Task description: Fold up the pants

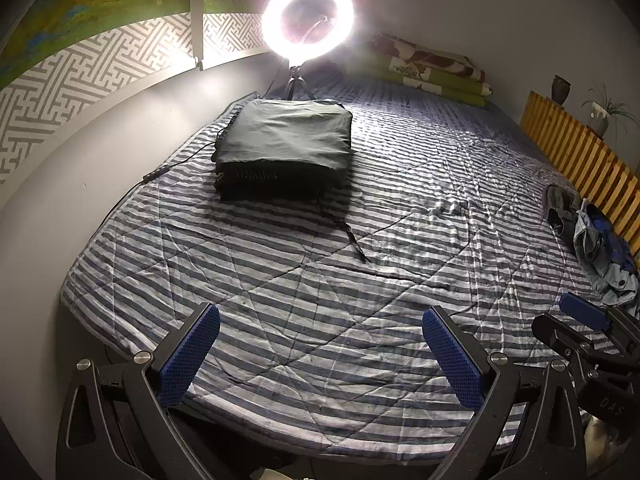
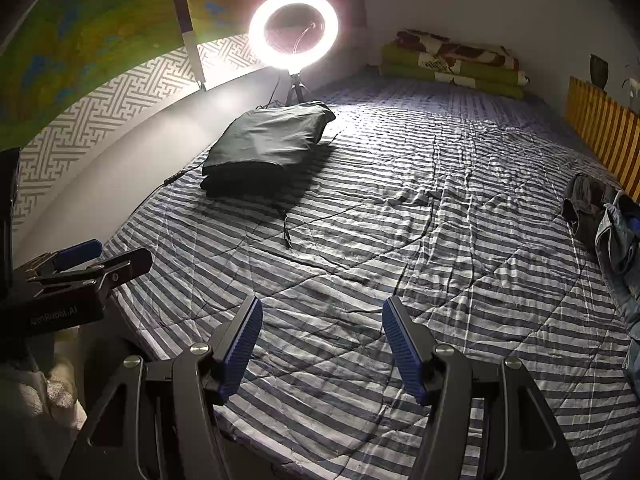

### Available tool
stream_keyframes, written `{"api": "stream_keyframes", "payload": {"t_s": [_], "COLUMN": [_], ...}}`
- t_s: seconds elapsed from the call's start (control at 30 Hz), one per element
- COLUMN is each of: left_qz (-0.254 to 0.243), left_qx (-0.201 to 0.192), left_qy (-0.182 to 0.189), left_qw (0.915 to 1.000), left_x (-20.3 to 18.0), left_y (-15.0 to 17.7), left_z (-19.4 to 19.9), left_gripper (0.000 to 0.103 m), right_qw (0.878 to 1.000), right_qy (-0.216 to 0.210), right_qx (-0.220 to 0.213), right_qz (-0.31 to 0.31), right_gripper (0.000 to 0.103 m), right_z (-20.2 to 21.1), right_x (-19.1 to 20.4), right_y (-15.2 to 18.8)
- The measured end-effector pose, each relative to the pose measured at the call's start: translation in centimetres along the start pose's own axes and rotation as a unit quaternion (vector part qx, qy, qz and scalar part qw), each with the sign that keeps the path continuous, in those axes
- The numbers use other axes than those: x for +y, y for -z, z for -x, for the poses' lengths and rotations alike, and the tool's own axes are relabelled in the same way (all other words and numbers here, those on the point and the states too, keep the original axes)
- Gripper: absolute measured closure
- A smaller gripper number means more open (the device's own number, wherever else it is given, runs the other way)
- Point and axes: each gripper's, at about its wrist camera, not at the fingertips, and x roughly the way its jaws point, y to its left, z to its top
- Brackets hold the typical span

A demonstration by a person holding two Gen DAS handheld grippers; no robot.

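Two grippers hang over a striped quilt (image 1: 320, 312), both empty — the left gripper (image 1: 320, 356) with jaws spread wide at the bottom of its frame, the right gripper (image 2: 322, 348) likewise parted, somewhat less so. The pants (image 1: 284, 152), dark and folded into a squarish stack, lie upper centre, just before a glowing ring light (image 1: 308, 20). A drawstring (image 1: 352, 240) trails from the stack toward the grippers. Rumpled clothes (image 2: 612, 224) sit at the right edge, beside a slatted wooden rail (image 1: 580, 160).
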Motion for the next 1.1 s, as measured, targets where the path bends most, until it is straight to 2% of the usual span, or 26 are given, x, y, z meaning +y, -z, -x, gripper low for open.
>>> {"api": "stream_keyframes", "payload": {"t_s": [0.6,0.73,0.93,1.1], "left_qz": [-0.004,0.000,-0.008,-0.009], "left_qx": [0.019,0.029,0.031,0.033], "left_qy": [0.008,0.025,0.006,0.006], "left_qw": [0.9998,0.9993,0.9995,0.9994], "left_x": [0.0,0.0,-0.5,-0.6], "left_y": [-0.1,-0.1,-0.3,-0.5], "left_z": [-1.3,-1.7,-2.2,-2.4], "left_gripper": [0.001,0.001,0.001,0.001], "right_qw": [1.000,1.000,1.000,1.000], "right_qy": [0.003,0.005,0.006,0.009], "right_qx": [0.005,0.006,0.006,0.006], "right_qz": [-0.004,-0.005,-0.009,-0.011], "right_gripper": [0.044,0.044,0.044,0.044], "right_z": [-0.6,-0.7,-0.9,-1.0], "right_x": [-0.4,-0.5,-0.6,-0.6], "right_y": [0.4,0.4,0.3,0.3]}}
